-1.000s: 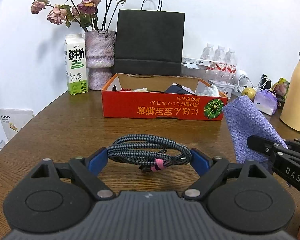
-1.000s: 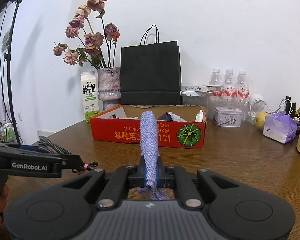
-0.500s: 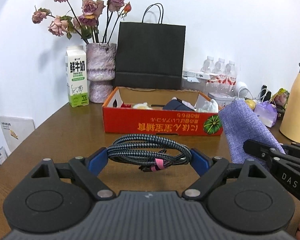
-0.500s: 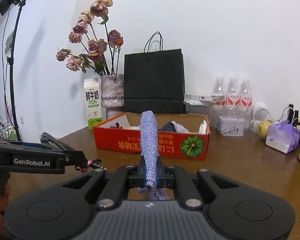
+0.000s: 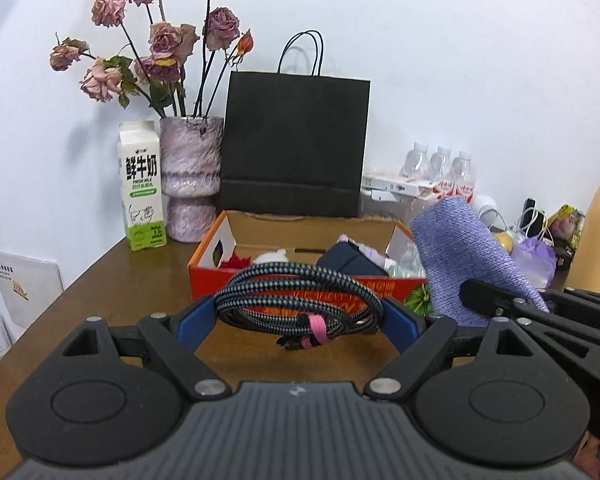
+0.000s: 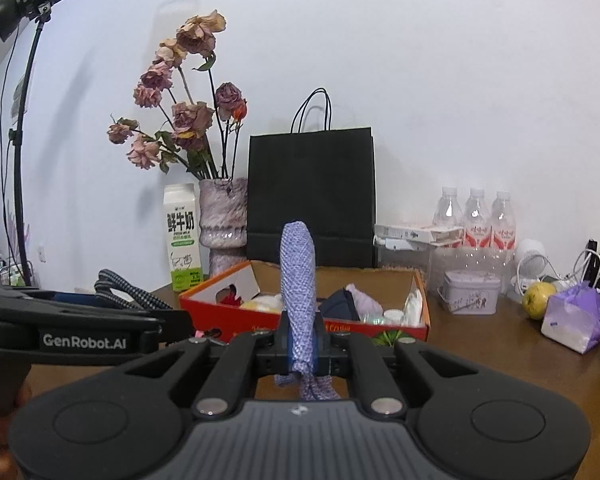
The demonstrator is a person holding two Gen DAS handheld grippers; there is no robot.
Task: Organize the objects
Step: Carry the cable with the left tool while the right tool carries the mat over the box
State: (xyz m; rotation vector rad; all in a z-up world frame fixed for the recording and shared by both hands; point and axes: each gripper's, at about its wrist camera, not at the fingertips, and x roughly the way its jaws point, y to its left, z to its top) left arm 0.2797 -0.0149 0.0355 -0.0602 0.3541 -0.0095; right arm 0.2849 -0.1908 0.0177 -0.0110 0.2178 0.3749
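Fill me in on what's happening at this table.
A person is tidying with two handheld tools. The left tool grips a coiled braided cable; the right tool is clamped on a purple cloth pouch. Both hang above the table just short of the orange cardboard box, which already holds several items.

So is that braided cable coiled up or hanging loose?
Coiled. The braided cable lies in stacked loops bound by a pink strap, clamped between the left tongs' blue pads, with no loose length trailing.
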